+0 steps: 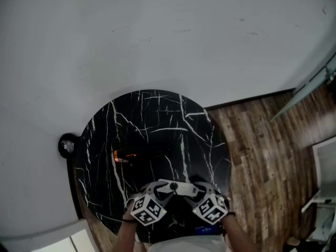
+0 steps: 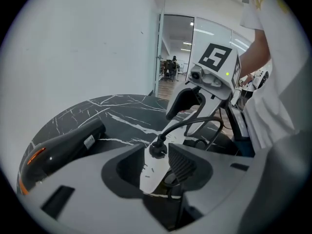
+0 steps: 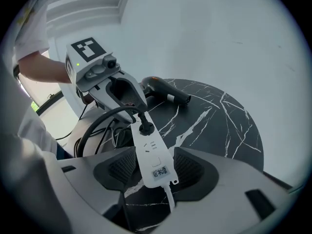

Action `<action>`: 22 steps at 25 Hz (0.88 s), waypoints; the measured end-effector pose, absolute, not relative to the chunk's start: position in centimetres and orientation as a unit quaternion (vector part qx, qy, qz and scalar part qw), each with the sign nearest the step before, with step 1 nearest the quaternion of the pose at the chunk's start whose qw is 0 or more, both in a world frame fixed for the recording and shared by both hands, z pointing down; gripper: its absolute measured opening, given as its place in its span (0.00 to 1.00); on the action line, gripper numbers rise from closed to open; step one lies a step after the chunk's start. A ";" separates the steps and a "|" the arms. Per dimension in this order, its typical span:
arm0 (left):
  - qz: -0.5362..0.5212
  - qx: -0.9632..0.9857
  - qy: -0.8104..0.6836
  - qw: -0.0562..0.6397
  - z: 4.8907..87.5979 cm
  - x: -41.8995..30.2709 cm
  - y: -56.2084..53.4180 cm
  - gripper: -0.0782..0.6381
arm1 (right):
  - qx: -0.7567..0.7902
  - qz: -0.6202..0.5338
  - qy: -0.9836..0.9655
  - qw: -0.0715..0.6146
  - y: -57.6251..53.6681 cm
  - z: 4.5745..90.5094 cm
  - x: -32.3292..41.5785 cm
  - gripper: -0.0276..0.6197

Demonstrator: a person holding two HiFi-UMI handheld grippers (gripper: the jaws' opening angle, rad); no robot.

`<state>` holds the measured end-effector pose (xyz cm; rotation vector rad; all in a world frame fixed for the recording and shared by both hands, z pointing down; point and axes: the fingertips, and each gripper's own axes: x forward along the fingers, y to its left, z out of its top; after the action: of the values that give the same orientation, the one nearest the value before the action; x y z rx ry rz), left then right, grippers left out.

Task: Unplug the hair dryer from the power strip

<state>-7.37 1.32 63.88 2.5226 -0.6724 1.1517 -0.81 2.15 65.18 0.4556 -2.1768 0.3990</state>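
Both grippers come in over the white power strip, which lies at the near edge of a round black marble table, as I line up to unplug the hair dryer. I judge this to be the approach: nothing is gripped yet, and the black plug sits fully seated in the strip's socket.

My left gripper has its jaws spread, with the plug end of the strip lying between them and the plug just past the tips. One ribbed pad stands close beside the strip, but I see no pinch. My right gripper is likewise wide open and straddles the strip's other end, where its white lead leaves, with a gap showing on either side.

Next, as I read it, the right jaws should close on the strip's body to pin it. The left jaws must then reach a little further, clamp the plug itself rather than its cord, and draw it straight out of the socket. A pull on the cord, or on an unpinned strip, would likely drag the whole strip along.

The dryer is black and lies on its side further in on the table, apart from the strip, with an orange glow at one end. Its cord loops off the near edge and back up to the plug.
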 end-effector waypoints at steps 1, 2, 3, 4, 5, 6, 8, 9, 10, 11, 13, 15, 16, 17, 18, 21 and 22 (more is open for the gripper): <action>0.403 0.875 -0.228 0.139 64.0 -7.2 1.3 0.29 | 0.178 0.155 -0.870 0.432 2.1 65.3 -0.9 0.39; 0.406 0.876 -0.224 0.133 64.0 -7.1 1.2 0.29 | 0.173 0.151 -0.870 0.436 2.1 65.4 -1.0 0.39; 0.410 0.876 -0.218 0.128 64.1 -7.0 1.1 0.29 | 0.167 0.148 -0.870 0.439 2.1 65.5 -1.2 0.39; 0.414 0.876 -0.213 0.122 64.2 -6.8 1.1 0.29 | 0.161 0.145 -0.871 0.441 2.2 65.6 -1.4 0.40; 0.419 0.876 -0.208 0.115 64.3 -6.7 1.1 0.29 | 0.155 0.142 -0.871 0.444 2.3 65.8 -1.5 0.40; 0.424 0.876 -0.204 0.107 64.4 -6.6 1.0 0.29 | 0.151 0.137 -0.871 0.447 2.4 66.0 -1.7 0.40; 0.430 0.876 -0.196 0.097 64.4 -6.3 0.9 0.29 | 0.142 0.126 -0.869 0.457 2.5 66.6 -1.9 0.40; 0.430 0.877 -0.193 0.095 64.4 -6.1 0.8 0.29 | 0.137 0.121 -0.868 0.462 2.6 66.8 -2.0 0.40; 0.430 0.878 -0.189 0.094 64.5 -6.0 0.8 0.29 | 0.132 0.117 -0.866 0.468 2.7 67.0 -2.2 0.40; 0.433 0.878 -0.183 0.095 64.7 -5.8 0.8 0.29 | 0.127 0.112 -0.865 0.473 2.7 67.2 -2.3 0.41; 0.448 0.874 -0.164 0.095 65.3 -5.7 1.0 0.29 | 0.115 0.103 -0.863 0.481 2.8 67.4 -2.7 0.41; 0.468 0.868 -0.142 0.088 65.9 -5.7 1.2 0.29 | 0.104 0.095 -0.861 0.488 2.8 67.6 -3.0 0.41; 0.474 0.866 -0.134 0.086 66.0 -5.7 1.2 0.29 | 0.101 0.091 -0.860 0.492 2.8 67.7 -3.1 0.41; 0.478 0.865 -0.128 0.089 66.0 -5.7 1.2 0.28 | 0.098 0.089 -0.859 0.494 2.8 67.7 -3.1 0.41; 0.480 0.864 -0.124 0.094 66.0 -5.8 1.1 0.27 | 0.096 0.087 -0.859 0.496 2.7 67.8 -3.1 0.41; 0.487 0.862 -0.109 0.090 65.9 -5.8 1.0 0.21 | 0.091 0.087 -0.860 0.494 2.8 67.8 -3.2 0.41; 0.491 0.861 -0.102 0.083 65.9 -5.8 1.1 0.20 | 0.089 0.087 -0.860 0.494 2.8 67.8 -3.2 0.41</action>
<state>-5.84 1.07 65.90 2.5706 -0.3034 1.4654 -3.20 2.82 67.85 0.2170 -2.0858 0.2098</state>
